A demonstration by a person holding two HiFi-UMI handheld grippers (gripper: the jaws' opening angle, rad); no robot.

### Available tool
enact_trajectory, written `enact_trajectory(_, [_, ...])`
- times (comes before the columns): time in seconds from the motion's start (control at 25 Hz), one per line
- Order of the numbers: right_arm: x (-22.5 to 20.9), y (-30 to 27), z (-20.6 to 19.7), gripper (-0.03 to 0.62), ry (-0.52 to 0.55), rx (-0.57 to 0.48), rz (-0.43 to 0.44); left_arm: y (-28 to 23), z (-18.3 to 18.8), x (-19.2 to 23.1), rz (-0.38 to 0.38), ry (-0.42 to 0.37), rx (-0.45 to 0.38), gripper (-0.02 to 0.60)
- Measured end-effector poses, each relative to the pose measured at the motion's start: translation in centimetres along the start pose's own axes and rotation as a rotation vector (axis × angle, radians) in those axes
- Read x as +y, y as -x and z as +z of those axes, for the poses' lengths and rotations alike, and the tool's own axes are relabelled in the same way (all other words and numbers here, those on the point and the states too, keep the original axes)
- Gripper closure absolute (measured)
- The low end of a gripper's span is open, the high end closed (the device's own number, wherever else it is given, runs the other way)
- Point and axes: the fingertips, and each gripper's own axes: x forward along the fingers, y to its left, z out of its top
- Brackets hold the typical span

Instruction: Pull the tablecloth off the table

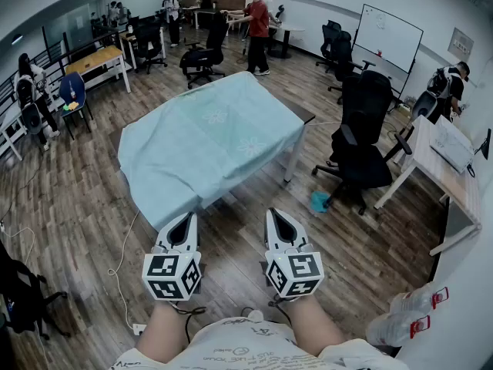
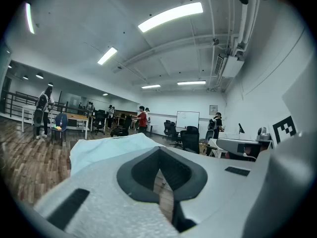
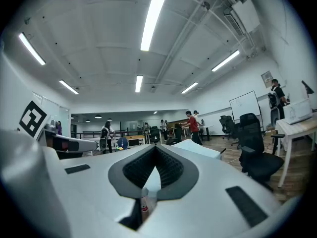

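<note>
Left gripper (image 1: 185, 218) and right gripper (image 1: 279, 214) are both closed and empty, low in the frame and well short of the tablecloth (image 1: 208, 137), which drapes the table (image 1: 291, 159) at frame centre. Open both, pinch the near hem at two spread points, then draw back steadily. The hem seems to hang clear of the floor (image 1: 231, 230), which lies bare below it. The office chair (image 1: 362, 141) crowds the right.

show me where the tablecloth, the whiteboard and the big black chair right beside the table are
tablecloth (image 1: 208, 141): head view, middle of its top surface
whiteboard (image 1: 390, 37): head view, centre of the white face
black chair (image 1: 370, 99): head view, on the backrest
</note>
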Motion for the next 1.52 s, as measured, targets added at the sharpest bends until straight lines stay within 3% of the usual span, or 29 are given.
enact_trajectory(0.56, [-6.3,-1.6,-1.0,0.582,-0.027,0.028,0.06,-6.1,-0.9,-4.4,0.012,0.01,0.008,0.571])
enact_trajectory(0.96, [-10.4,-2.3,-1.9,0.582,-0.021,0.061,0.04,-10.1,-2.2,-6.6,0.0,0.008,0.048,0.569])
enact_trajectory(1.52, [-17.0,-11.4,-3.3,0.582,-0.022,0.088,0.022,-22.0,-2.6,-5.4,-0.035,0.029,0.059,0.571])
